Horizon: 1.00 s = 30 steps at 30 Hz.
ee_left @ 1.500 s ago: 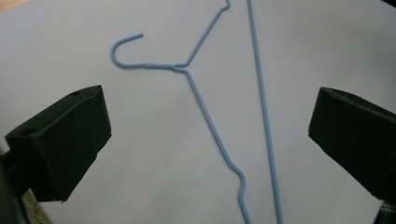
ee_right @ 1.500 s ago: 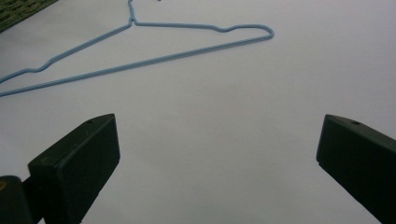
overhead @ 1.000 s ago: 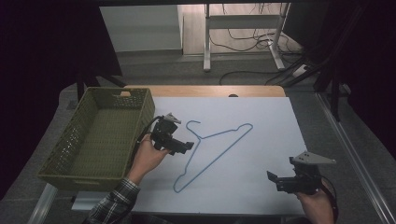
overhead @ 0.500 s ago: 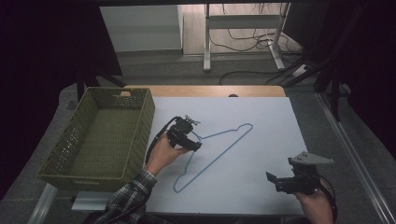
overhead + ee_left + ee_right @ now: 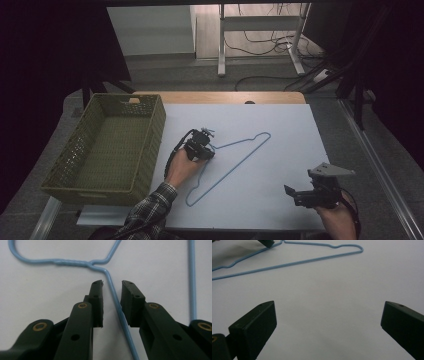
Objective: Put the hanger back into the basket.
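Blue wire hanger [image 5: 113, 293] between left gripper [image 5: 112, 286] jaws — narrow gap, unclamped, right gripper [image 5: 328, 322] wide

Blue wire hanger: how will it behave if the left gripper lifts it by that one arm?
Thin coated wire hanger lying flat: probably light. The left gripper straddles one slim arm near the neck, off-centre, so it may swing or twist. The smooth-looking coating might slip between the pads.

Dim, dark-edged high view; evenly lit white table [image 5: 260, 195]; near gripper jaws blur softly in close views.
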{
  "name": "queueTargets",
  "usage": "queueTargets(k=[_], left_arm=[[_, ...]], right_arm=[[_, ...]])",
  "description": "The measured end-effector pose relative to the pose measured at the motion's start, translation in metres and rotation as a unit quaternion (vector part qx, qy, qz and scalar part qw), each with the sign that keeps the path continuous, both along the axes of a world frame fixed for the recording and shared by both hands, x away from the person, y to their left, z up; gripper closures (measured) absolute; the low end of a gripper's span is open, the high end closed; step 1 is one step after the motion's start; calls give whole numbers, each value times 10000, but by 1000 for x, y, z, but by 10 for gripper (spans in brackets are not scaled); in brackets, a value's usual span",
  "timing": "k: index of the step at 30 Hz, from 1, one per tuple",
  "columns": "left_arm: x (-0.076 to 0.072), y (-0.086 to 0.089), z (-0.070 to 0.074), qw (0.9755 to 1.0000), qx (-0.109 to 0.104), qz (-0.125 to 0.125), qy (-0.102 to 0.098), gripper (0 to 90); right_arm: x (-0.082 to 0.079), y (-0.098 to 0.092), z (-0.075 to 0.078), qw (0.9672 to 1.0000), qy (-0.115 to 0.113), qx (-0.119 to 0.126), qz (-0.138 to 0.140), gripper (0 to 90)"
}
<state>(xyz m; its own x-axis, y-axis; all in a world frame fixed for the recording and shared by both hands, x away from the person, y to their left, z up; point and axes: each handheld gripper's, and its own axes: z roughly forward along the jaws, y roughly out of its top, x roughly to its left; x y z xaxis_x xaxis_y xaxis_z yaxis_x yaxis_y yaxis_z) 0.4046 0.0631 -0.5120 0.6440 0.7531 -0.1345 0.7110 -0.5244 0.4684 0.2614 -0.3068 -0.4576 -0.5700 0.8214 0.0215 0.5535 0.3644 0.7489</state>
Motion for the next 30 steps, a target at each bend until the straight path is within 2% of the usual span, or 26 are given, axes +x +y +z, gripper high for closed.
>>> queueTargets(k=[4, 6, 7, 9, 10, 12, 13, 16, 24, 30], left_arm=[[-3, -3, -3, 9999, 112, 14, -104, 727], [-5, -5, -3, 9999, 118, 14, -109, 757], [-6, -5, -3, 9999, 96, 34, -106, 829], [-9, -7, -3, 9997, 98, 158, -151, 838], [-10, -6, -4, 9995, 12, 287, -130, 849], [-10, -5, -4, 9993, -45, 341, -129, 857], [-10, -2, -3, 9990, -140, 403, -147, 865], [-11, -1, -1, 9990, -222, 372, -121, 870], [-19, 2, 6, 9982, -442, 348, -211, 870], [-23, 5, 7, 9975, -607, 277, -241, 870]], right_arm=[[0, 0, 0, 10000, 5, -6, 11, 0], [0, 1, 0, 10000, 4, -9, 11, 0], [0, 1, -1, 10000, 15, -13, 13, 1], [0, 1, -1, 10000, 16, -18, 18, 1], [0, 2, -1, 10000, 21, -20, 29, 1], [0, 2, -1, 10000, 23, -22, 32, 1], [1, 2, -1, 10000, 23, -24, 35, 1], [1, 3, -1, 10000, 26, -28, 37, 1], [10, 11, 2, 9999, 50, -63, 139, 5], [27, 31, 7, 9993, 213, 37, 310, 8]])
